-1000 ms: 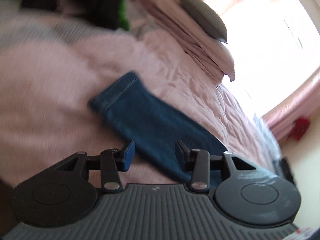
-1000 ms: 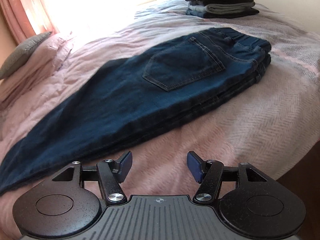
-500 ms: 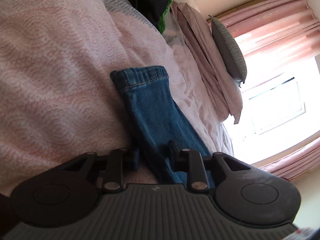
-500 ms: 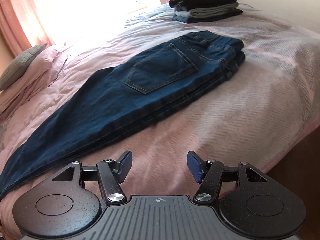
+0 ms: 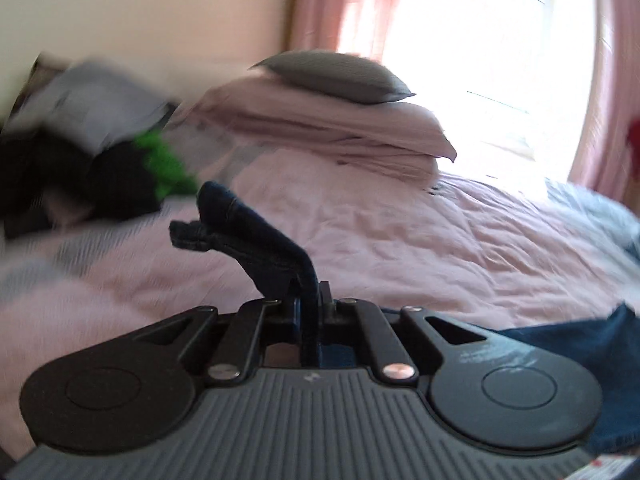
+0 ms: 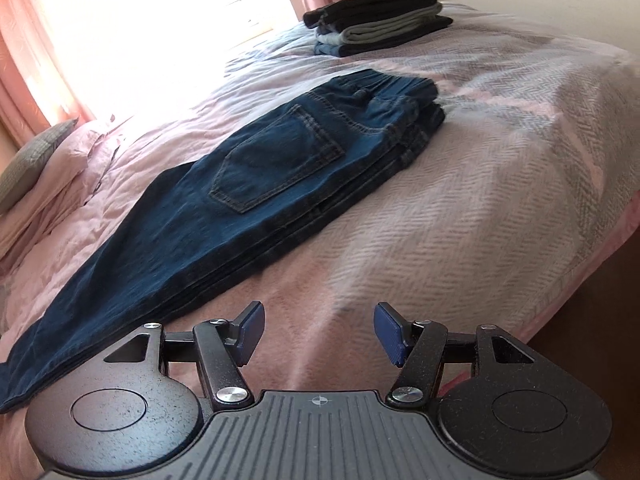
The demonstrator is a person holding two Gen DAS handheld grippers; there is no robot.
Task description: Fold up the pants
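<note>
The bed (image 6: 460,216) carries dark blue jeans (image 6: 256,184) lengthwise. The left gripper (image 5: 310,300) is clamped on the leg hem (image 5: 240,236), lifted; the right gripper (image 6: 318,332) is released near the front edge.

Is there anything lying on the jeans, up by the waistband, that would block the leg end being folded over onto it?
Nothing visible does. The jeans lie flat and bare; the folded stack sits apart, beyond the waistband.

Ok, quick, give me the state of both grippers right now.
Left gripper: its jaws have just closed on the leg end of the jeans, lifted off the bed.
Right gripper: open, holding nothing, above the bed.
</note>
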